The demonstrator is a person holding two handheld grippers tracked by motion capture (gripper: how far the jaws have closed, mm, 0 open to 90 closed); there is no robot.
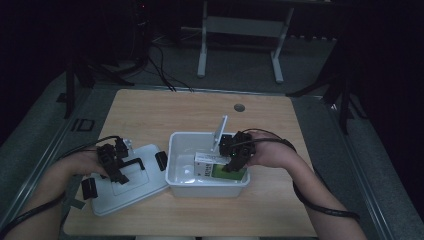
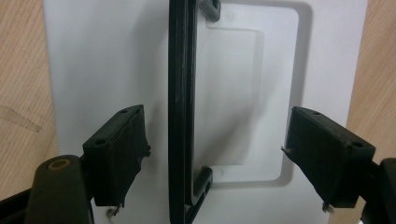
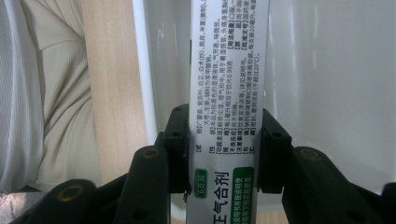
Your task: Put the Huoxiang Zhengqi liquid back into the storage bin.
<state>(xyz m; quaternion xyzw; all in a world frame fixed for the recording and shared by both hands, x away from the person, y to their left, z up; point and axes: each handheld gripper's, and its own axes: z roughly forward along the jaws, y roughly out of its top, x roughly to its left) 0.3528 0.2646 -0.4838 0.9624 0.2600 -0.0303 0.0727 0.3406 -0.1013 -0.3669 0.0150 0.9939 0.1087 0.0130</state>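
Both hand-held grippers are black: the left gripper carries two blocky jaws faced with ribbed pads, small screws set in their upper edges, and loose threads fraying from the pad corners. The right gripper has matching jaws on rounded black linkage arms with brass-coloured pivot bushings. A black cable trails from it, forearms bare, a pale ribbed garment on the torso.

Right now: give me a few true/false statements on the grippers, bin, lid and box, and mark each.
1. The right gripper is shut on the medicine box. True.
2. The left gripper clamps the lid's handle. False: it is open, the handle stands between the pads untouched.
3. The lid covers the white bin. False: it lies on the table beside the bin.
4. The box is over the bin's inside. True.
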